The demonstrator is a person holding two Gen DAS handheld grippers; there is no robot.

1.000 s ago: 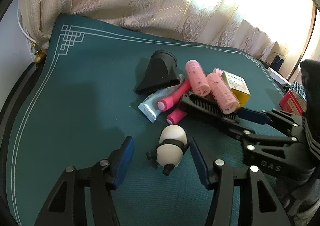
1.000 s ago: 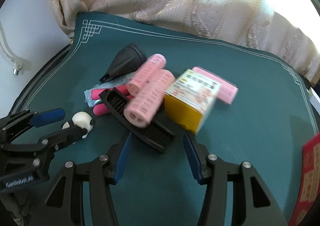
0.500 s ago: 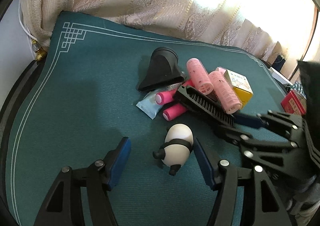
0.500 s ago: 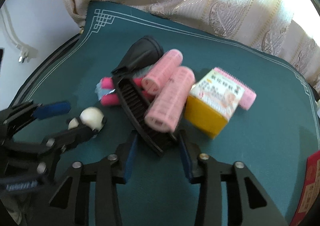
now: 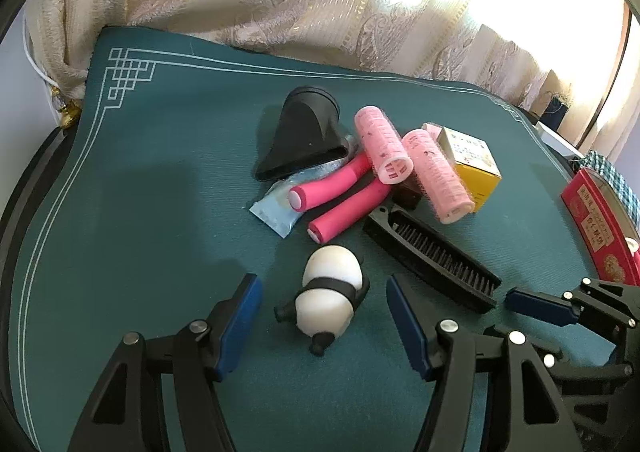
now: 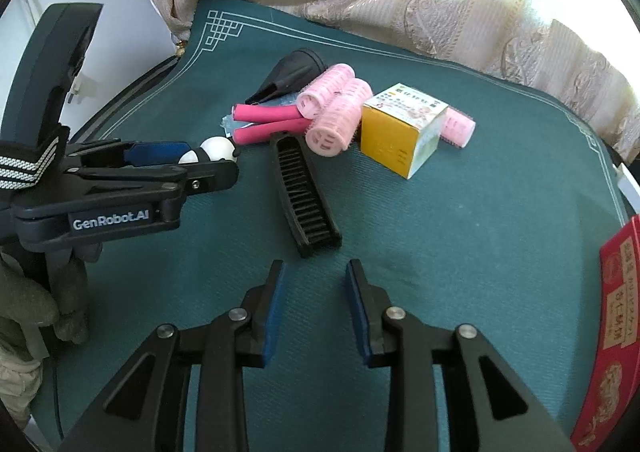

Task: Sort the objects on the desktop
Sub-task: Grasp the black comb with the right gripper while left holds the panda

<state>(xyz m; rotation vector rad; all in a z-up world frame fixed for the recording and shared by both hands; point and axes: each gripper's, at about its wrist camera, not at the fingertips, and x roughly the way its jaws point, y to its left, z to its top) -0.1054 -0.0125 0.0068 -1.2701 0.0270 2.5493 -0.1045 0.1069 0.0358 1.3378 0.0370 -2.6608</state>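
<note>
A white and black panda toy [image 5: 330, 302] lies on the teal mat [image 5: 140, 191] between the fingers of my left gripper [image 5: 322, 292]; the pads stand apart from it, so the gripper is open. In the right wrist view the black hairbrush [image 6: 306, 191] lies bristles up, clear of the pile, just beyond my right gripper [image 6: 315, 272]. Its jaws are opening and nothing is between them. The left gripper [image 6: 192, 159] and the panda toy [image 6: 216, 149] show at the left of that view.
Behind the brush is a pile: a black dryer nozzle [image 5: 304, 135], pink hair rollers [image 5: 382, 143], two magenta foam rollers [image 5: 328, 187], a light blue packet [image 5: 276, 211] and a yellow box [image 5: 472, 159]. A red box [image 5: 596, 219] sits at the right edge. Curtains hang behind.
The right gripper shut on the brush's end, dragged it out from under the rollers toward the near side, then let go and drew back. The left gripper stayed around the panda.
</note>
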